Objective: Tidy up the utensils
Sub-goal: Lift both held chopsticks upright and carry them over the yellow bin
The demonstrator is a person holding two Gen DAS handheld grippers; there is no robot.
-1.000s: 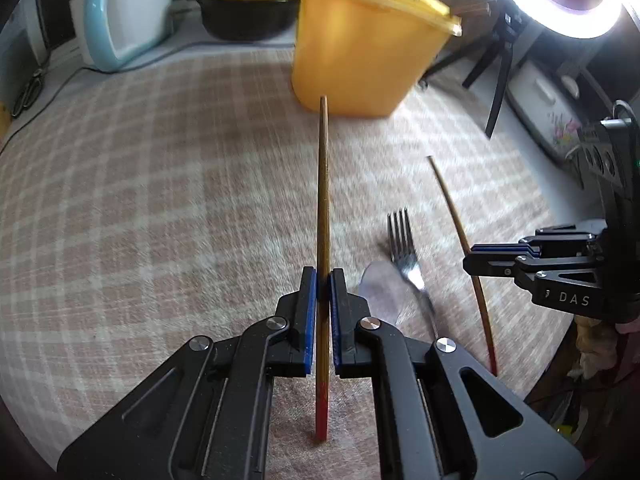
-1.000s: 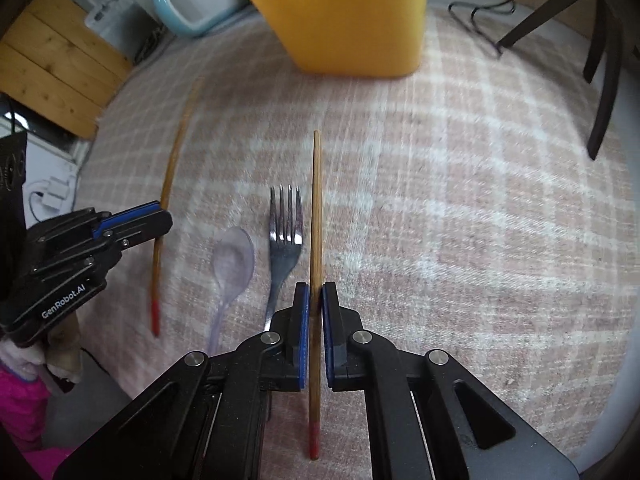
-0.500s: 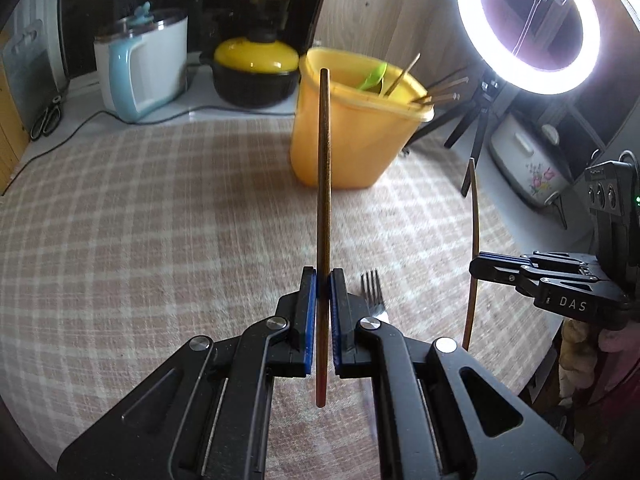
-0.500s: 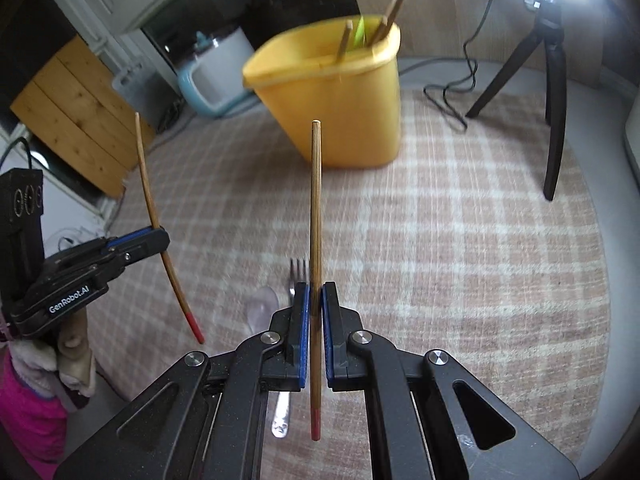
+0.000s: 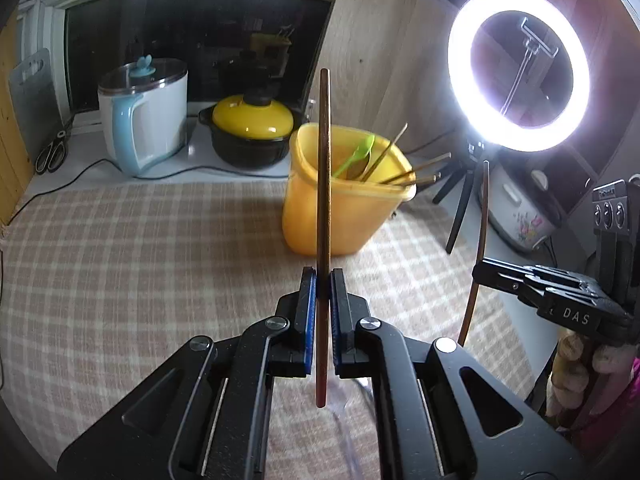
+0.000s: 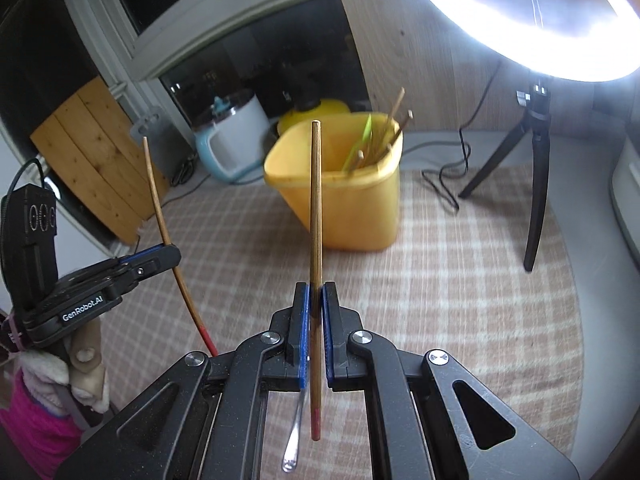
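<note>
The left hand-held gripper (image 5: 323,280) is clamped on a brown chopstick (image 5: 323,208) that stands upright between its blue pads, its red-tipped lower end hanging below the jaws and its upper end rising in front of the yellow bin (image 5: 344,196). The right hand-held gripper (image 6: 316,294) is likewise clamped on a second chopstick (image 6: 316,240), also upright, red end down. Each gripper shows in the other's view: the right one at the right edge of the left wrist view (image 5: 480,274), the left one at the left edge of the right wrist view (image 6: 174,254), each with its chopstick crossing its closed tips. Below the right gripper a metal utensil handle (image 6: 294,436) lies on the checked cloth (image 6: 460,300) that covers the tabletop; its head is hidden by the gripper. Both chopsticks are held in the air above the cloth, apart from the bin. Farther off, the yellow bin stands on the cloth and holds a green plastic spoon (image 5: 356,154) and several more chopsticks leaning toward its right rim. Behind it sit a yellow-lidded black pot (image 5: 252,136) and a white and blue kettle (image 5: 144,116) by the dark window. To the right a lit ring light (image 5: 518,68) stands on a black tripod (image 6: 536,184).
</note>
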